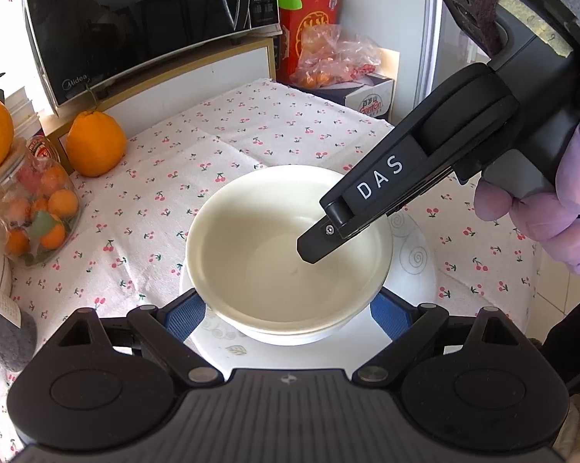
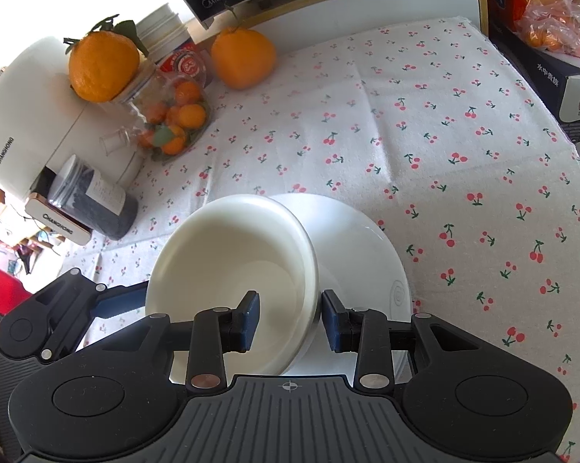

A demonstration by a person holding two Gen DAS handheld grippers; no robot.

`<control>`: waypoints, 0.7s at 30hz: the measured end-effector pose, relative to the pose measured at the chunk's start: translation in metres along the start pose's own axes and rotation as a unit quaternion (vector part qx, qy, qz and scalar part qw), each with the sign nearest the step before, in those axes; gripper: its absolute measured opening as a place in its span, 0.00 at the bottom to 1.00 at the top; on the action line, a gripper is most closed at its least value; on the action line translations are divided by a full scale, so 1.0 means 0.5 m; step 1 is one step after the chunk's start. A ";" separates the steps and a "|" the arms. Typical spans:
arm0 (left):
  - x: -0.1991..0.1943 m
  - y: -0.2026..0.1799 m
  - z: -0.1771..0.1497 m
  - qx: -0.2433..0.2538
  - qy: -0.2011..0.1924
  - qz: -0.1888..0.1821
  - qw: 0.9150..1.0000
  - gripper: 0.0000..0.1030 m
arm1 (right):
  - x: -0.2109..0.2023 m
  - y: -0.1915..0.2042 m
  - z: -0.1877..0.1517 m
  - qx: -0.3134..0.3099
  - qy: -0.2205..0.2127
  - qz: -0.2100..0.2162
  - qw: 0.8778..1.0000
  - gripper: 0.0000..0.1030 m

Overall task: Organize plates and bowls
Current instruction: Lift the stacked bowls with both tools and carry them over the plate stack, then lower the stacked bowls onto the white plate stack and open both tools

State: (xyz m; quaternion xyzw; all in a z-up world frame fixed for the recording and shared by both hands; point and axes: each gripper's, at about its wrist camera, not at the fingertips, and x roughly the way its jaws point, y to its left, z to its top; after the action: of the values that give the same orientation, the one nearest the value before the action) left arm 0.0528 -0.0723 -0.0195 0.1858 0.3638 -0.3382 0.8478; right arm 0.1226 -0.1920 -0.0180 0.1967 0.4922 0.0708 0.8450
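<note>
The bowl (image 1: 288,249) sits on the plate (image 1: 415,258), near the cloth's (image 1: 251,131) 6 o'clock edge. The right gripper (image 2: 290,318) straddles the rim at 3 o'clock, jaws narrow but not pinching. The left gripper (image 1: 288,314) is wide around the bowl. The bowl is smooth, round and slippery, so a weak pinch could let it slide and crack the plate.

The left gripper (image 1: 288,310) stands low with its jaws spread wide, their blue pads (image 1: 187,314) well apart. The right gripper (image 2: 290,318) reaches in from the right, tilted downward, its jaws parted with a gap between them, its handle gripped by a purple-gloved hand (image 1: 556,208).
</note>
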 end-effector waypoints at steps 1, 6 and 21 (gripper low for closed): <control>0.001 -0.001 0.000 0.001 0.000 0.001 1.000 0.89 | 0.000 0.000 0.000 -0.001 0.000 -0.001 1.000 0.33; 0.004 0.001 0.001 -0.003 0.001 -0.001 1.000 0.89 | 0.000 0.001 0.001 -0.002 0.001 -0.003 1.000 0.33; 0.010 -0.001 0.002 0.005 0.008 0.008 1.000 0.92 | -0.005 0.002 0.005 0.003 0.004 0.005 1.000 0.50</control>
State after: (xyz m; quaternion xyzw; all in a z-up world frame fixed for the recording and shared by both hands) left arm 0.0558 -0.0754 -0.0225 0.1951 0.3675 -0.3320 0.8466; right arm 0.1236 -0.1925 -0.0146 0.2014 0.4950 0.0742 0.8420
